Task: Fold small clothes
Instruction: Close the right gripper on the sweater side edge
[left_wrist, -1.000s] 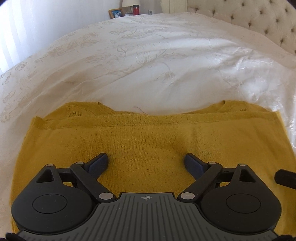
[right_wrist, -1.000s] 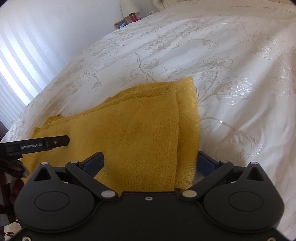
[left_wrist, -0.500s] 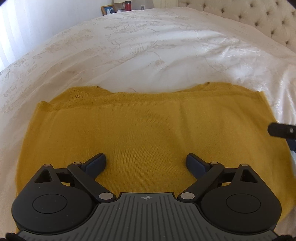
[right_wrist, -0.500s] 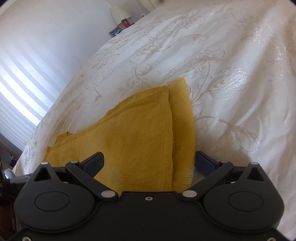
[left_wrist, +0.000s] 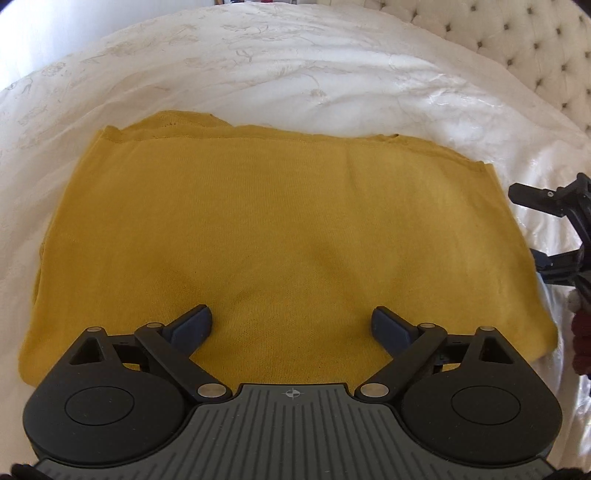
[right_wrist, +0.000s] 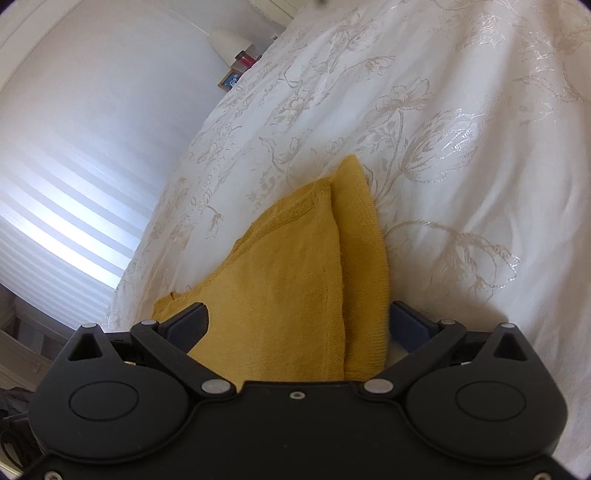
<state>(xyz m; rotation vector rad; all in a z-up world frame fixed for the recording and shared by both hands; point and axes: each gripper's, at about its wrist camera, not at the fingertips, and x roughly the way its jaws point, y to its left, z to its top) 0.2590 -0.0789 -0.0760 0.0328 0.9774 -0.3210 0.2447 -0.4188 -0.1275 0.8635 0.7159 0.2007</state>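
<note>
Mustard-yellow knit garment (left_wrist: 280, 240) lies folded flat on white embroidered bedspread (left_wrist: 295, 74). Left gripper (left_wrist: 291, 328) above it, fingers wide, empty. Right gripper (right_wrist: 297, 325) fingers wide, straddling right edge layers. Risk: pinching single layer, fold skews.

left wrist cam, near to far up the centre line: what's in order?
Left claw, open, over the cloth → folded mustard-yellow knit garment → white floral-embroidered bedspread → cream tufted headboard, far right of centre. The right claw sits off at the right edge, outside this line.
</note>
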